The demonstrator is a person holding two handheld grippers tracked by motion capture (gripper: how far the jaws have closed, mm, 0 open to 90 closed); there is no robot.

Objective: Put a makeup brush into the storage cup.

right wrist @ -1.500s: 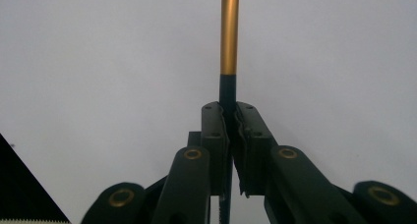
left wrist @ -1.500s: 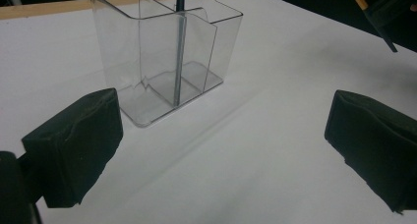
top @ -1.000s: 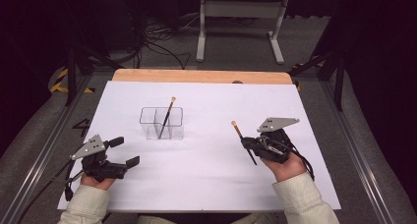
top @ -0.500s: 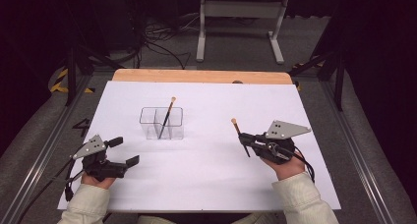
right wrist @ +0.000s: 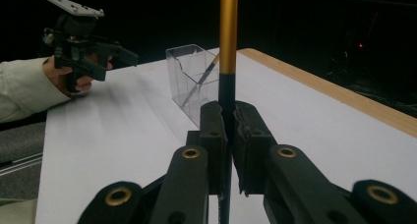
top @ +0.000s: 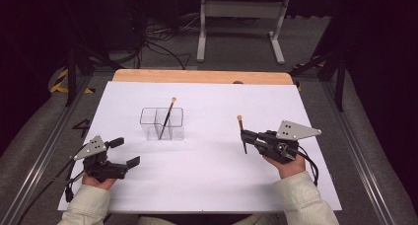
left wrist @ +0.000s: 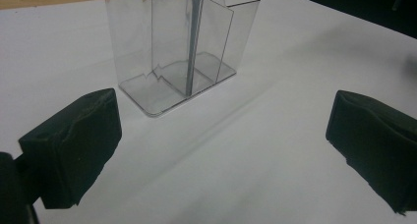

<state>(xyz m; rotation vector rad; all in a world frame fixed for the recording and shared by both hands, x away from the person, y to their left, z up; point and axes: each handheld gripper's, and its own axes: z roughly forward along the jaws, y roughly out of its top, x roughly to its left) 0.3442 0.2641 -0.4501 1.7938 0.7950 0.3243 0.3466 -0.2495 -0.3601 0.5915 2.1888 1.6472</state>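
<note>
Right tongs (top: 245,137), lower right of the high view: clamped on a pencil (top: 242,132), black shaft with a gold upper end, held close to upright above the table (top: 296,101). Left tongs (top: 124,152), lower left: jaws spread wide, holding nothing, each black pad (left wrist: 74,145) well apart from the other. Clear box (top: 161,123), left of centre on the white table, split by a divider; a second pencil (top: 166,118) leans inside it, gold tip above the rim. Wooden strip (top: 202,76) along the table's far edge.
</note>
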